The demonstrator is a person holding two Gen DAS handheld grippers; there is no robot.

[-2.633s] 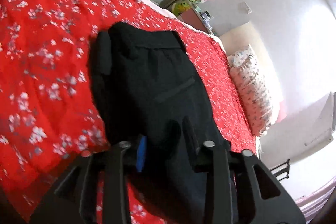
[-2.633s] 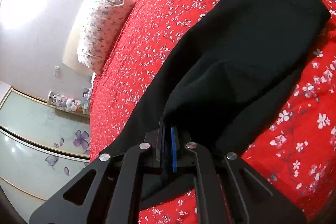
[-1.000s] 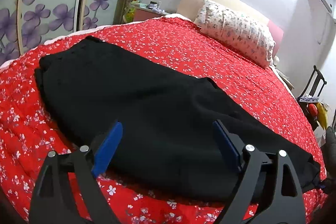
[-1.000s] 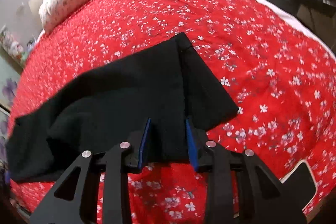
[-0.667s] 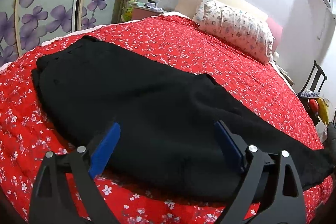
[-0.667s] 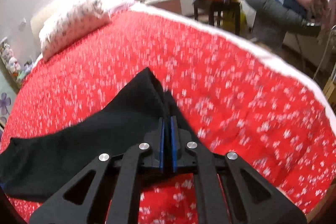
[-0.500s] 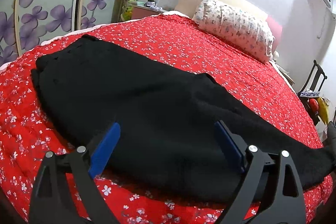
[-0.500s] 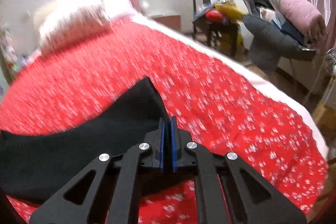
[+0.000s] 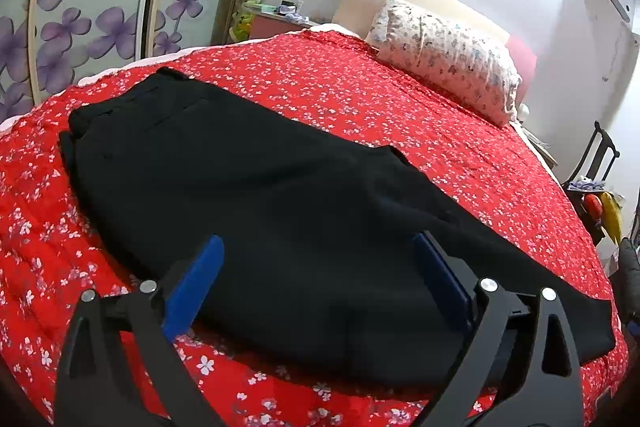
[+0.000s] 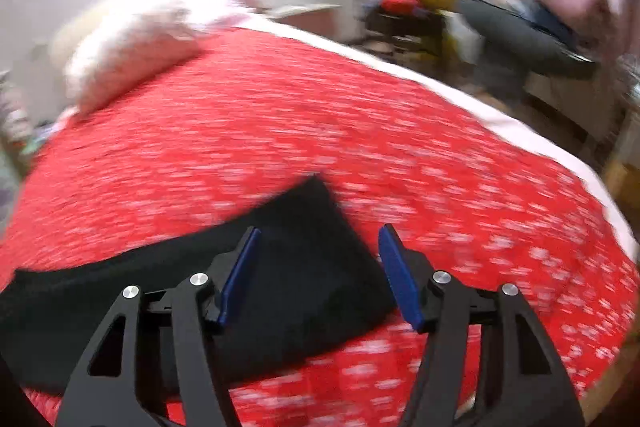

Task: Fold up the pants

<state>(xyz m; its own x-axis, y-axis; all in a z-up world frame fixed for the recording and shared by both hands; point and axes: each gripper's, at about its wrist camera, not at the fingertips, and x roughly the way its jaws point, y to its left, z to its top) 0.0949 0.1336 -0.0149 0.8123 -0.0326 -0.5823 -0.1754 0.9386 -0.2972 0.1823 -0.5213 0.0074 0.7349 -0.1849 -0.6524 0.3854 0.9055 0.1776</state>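
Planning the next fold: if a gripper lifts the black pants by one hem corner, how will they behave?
The pants lie flat and follow the bedspread, so they are probably floppy and will drape and trail. Doubled layers near the hem may slide apart. Dark, thick-looking cloth suggests moderate weight.

Left gripper point(image 9: 316, 283) angled downward, fingers opening wide; right gripper point(image 10: 320, 275) fingers opening, gripping nothing.

black pants point(image 9: 256, 195): laid flat on the red floral bedspread point(image 9: 440, 131), doubled lengthwise so one leg sits on the other. Waistband at far left, legs run diagonally to near right, cuffs close to the bed's right edge. Back pocket seam visible near the waist. Fabric mostly smooth, slight ridge mid-leg. Right wrist view, blurred: cuff end point(image 10: 304, 267) lies flat, corner pointing away.
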